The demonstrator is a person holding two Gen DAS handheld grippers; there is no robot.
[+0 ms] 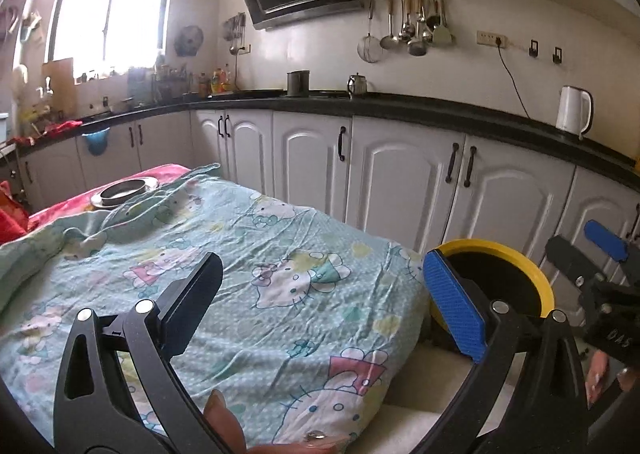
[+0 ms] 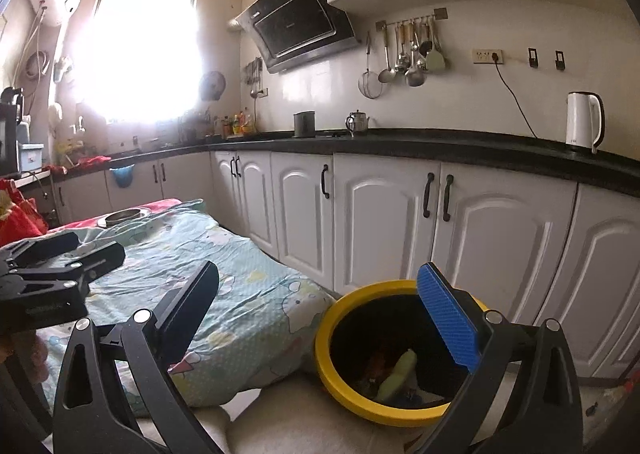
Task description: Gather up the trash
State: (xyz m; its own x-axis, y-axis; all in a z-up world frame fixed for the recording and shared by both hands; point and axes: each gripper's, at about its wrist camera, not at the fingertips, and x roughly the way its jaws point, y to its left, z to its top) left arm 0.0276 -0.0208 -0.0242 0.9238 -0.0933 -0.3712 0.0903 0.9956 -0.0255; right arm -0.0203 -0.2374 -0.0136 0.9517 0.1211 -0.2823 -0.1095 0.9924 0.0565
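Now | round yellow-rimmed bin (image 2: 326, 358) | wrinkled cloth (image 1: 248, 254) | right claw (image 2: 320, 318) wide

Bin rim (image 2: 332, 366), lower centre: glossy yellow plastic; tablecloth (image 1: 256, 254): creased printed cloth; countertop (image 1: 400, 104): polished black.

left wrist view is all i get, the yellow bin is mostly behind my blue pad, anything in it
Observer: Yes. In the right wrist view the yellow bin already holds trash, including a pale green piece.
Operator: is the right gripper carrying anything
Observer: No. The right gripper has its jaws open and empty, above the bin's near side.
Operator: any trash left on the hello kitty cloth
Observer: None that I can see on the cloth; only a metal dish sits at the far end.
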